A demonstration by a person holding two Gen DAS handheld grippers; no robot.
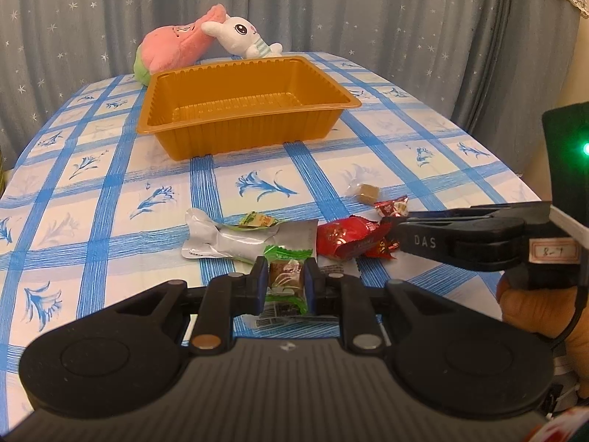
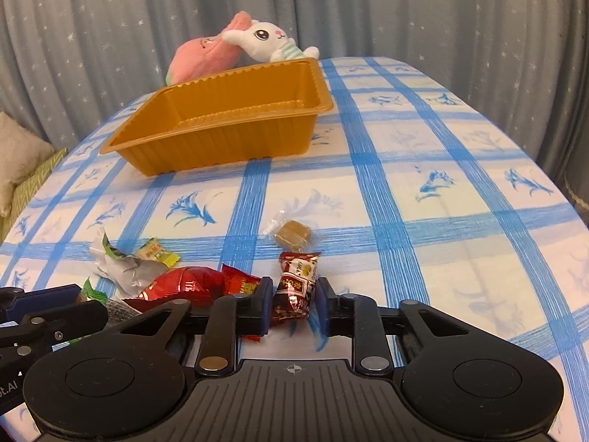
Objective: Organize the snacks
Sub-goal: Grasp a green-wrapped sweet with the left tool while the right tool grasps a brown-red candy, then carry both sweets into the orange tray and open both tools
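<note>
Two grippers work over one cluster of wrapped snacks at the near edge of the checked tablecloth (image 1: 110,199).

Left wrist view: the left gripper (image 1: 285,280) is clamped on a green-wrapped candy (image 1: 286,276), its blue pads pressing the wrapper from both sides at mid-length. This central hold probably keeps the piece from swinging during transfer. The orange tray (image 1: 250,136), the likely destination, stands empty well beyond the cluster, in front of two plush toys (image 1: 206,40). The right gripper (image 1: 395,230) enters from the right, level with the red packet (image 1: 342,239). A silver pouch (image 1: 235,239) lies just beyond the held candy.

Right wrist view: a dark red candy (image 2: 296,287) stands lengthwise between the jaws of the right gripper (image 2: 294,304). The left pad touches it; a narrow gap shows at the right pad, so the grip appears incomplete. A clear-wrapped brown cube (image 2: 293,234) lies just beyond the tips, still loose on the cloth. The tray sits far ahead, to the left.
</note>
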